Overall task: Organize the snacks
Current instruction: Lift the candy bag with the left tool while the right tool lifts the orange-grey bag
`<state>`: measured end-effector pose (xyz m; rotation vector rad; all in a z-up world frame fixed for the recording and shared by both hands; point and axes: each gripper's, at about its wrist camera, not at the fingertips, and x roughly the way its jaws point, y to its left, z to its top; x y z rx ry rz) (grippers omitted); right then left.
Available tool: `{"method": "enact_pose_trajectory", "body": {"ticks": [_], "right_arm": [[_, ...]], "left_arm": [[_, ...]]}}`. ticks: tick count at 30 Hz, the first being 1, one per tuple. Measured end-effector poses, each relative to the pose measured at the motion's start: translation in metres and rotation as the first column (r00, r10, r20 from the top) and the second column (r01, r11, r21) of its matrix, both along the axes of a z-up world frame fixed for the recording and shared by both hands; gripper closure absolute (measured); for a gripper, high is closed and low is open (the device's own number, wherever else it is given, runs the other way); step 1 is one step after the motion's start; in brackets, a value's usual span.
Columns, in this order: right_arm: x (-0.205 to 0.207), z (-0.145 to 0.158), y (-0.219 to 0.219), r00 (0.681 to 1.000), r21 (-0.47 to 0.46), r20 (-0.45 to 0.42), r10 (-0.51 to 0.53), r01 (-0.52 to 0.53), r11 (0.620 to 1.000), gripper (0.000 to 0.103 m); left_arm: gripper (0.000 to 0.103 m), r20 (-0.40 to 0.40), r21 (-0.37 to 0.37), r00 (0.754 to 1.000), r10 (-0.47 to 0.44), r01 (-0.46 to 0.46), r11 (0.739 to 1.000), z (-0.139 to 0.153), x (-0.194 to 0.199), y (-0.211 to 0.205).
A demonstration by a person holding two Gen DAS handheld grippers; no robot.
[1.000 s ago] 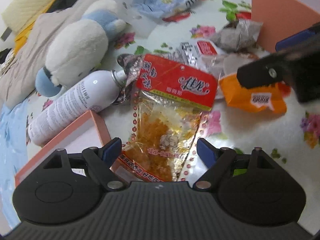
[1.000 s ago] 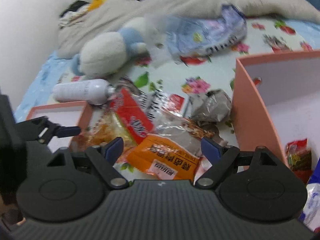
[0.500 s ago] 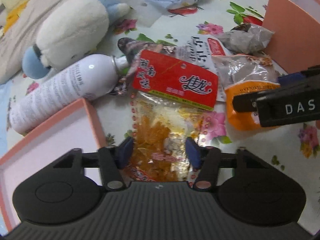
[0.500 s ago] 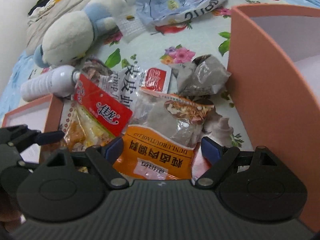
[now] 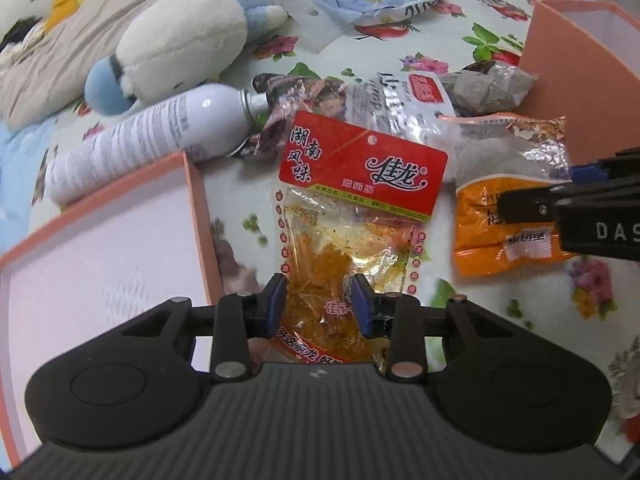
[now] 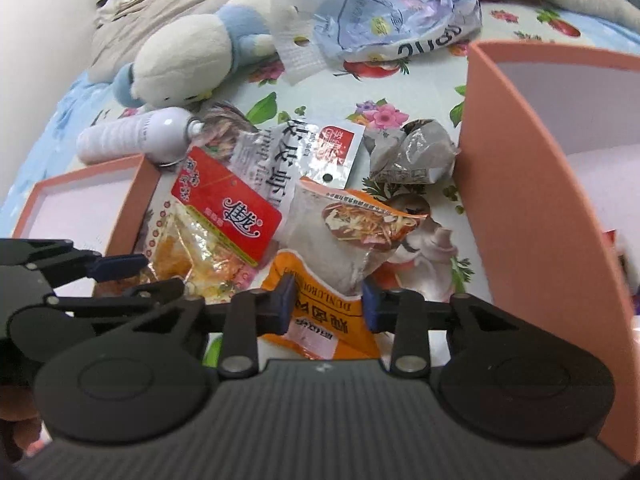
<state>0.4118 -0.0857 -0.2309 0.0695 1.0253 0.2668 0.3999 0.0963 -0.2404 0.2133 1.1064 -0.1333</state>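
Observation:
A clear snack bag with a red header [image 5: 352, 208] lies on the floral sheet; it also shows in the right wrist view [image 6: 224, 208]. My left gripper [image 5: 320, 304] is shut on its lower end. An orange snack bag [image 6: 332, 320] with a clear top lies to its right; it also shows in the left wrist view [image 5: 500, 232]. My right gripper [image 6: 326, 304] is shut on its near end. More snack packets [image 6: 312, 148] and a grey wrapped one [image 6: 412, 156] lie behind.
A shallow pink box lid [image 5: 192, 184] sits left of the red-header bag. A tall pink box [image 6: 520, 184] stands at the right with snacks inside. A white spray can [image 5: 152, 136], a plush toy [image 5: 180, 44] and a blue plastic bag [image 6: 392, 28] lie behind.
Both grippers have closed from wide open onto their bags. The left has come down and forward on the red-header bag, the right onto the orange bag.

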Motion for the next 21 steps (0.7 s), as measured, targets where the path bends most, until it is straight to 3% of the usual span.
{"method": "enact_pose_trajectory", "body": {"ticks": [5, 11, 15, 21], "right_arm": [[-0.017, 0.008, -0.007, 0.998, -0.031, 0.024, 0.058, -0.057, 0.998, 0.067], [-0.037, 0.013, -0.017, 0.995, -0.005, 0.057, 0.078, -0.078, 0.997, 0.068], [-0.061, 0.022, -0.019, 0.985, -0.014, 0.124, 0.123, -0.122, 0.992, 0.068], [-0.104, 0.037, -0.025, 0.978, -0.023, 0.178, 0.112, -0.11, 0.994, 0.069]], "left_arm": [[0.065, -0.009, -0.059, 0.997, 0.076, -0.076, 0.995, 0.002, -0.026, -0.008], [0.068, 0.03, -0.066, 0.988, 0.15, -0.148, 0.987, 0.001, -0.059, -0.015], [0.07, 0.072, -0.106, 0.977, 0.2, -0.192, 0.976, 0.002, -0.091, -0.017], [0.079, 0.117, -0.139, 0.957, 0.264, -0.247, 0.959, 0.015, -0.138, -0.022]]}}
